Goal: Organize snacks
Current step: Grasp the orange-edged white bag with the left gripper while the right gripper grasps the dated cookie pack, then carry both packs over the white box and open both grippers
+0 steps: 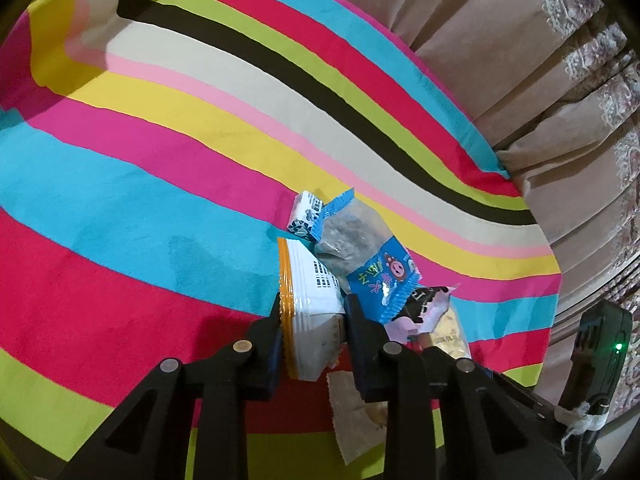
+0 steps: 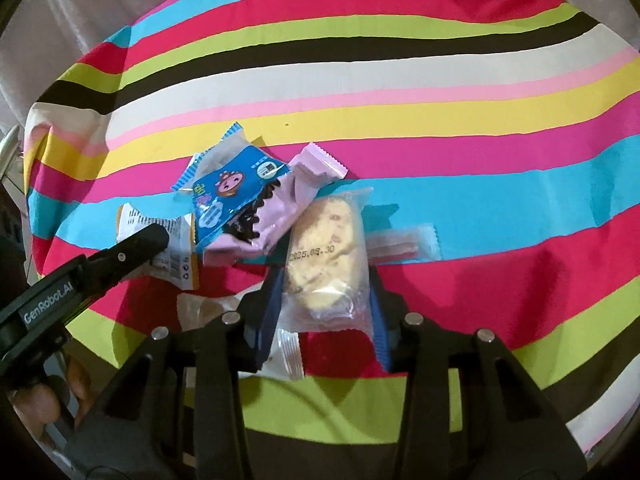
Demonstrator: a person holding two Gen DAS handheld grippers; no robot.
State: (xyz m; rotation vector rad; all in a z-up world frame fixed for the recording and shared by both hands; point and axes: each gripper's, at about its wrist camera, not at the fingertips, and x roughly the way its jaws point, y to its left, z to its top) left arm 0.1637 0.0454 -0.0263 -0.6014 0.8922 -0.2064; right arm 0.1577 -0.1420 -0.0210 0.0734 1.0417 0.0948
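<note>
A small heap of wrapped snacks lies on the striped cloth. My left gripper (image 1: pixel 310 300) is shut on a white pack with an orange edge (image 1: pixel 310 312), seen also in the right wrist view (image 2: pixel 176 248). A blue cartoon pack (image 1: pixel 378 276) leans on it, shown in the right wrist view too (image 2: pixel 228 196), over a pink pack (image 2: pixel 280 216). My right gripper (image 2: pixel 324 280) is shut on a clear-wrapped yellow cake (image 2: pixel 324 256) stamped with a date. A small white patterned pack (image 1: pixel 304 220) lies behind the heap.
The striped tablecloth (image 2: pixel 400 80) covers a table, with beige curtains (image 1: pixel 520 60) beyond its far edge. Another clear wrapper (image 1: pixel 352 412) lies under my left fingers, and a thin pink-striped pack (image 2: pixel 404 242) lies right of the cake. A black device with a green light (image 1: pixel 600 352) stands at right.
</note>
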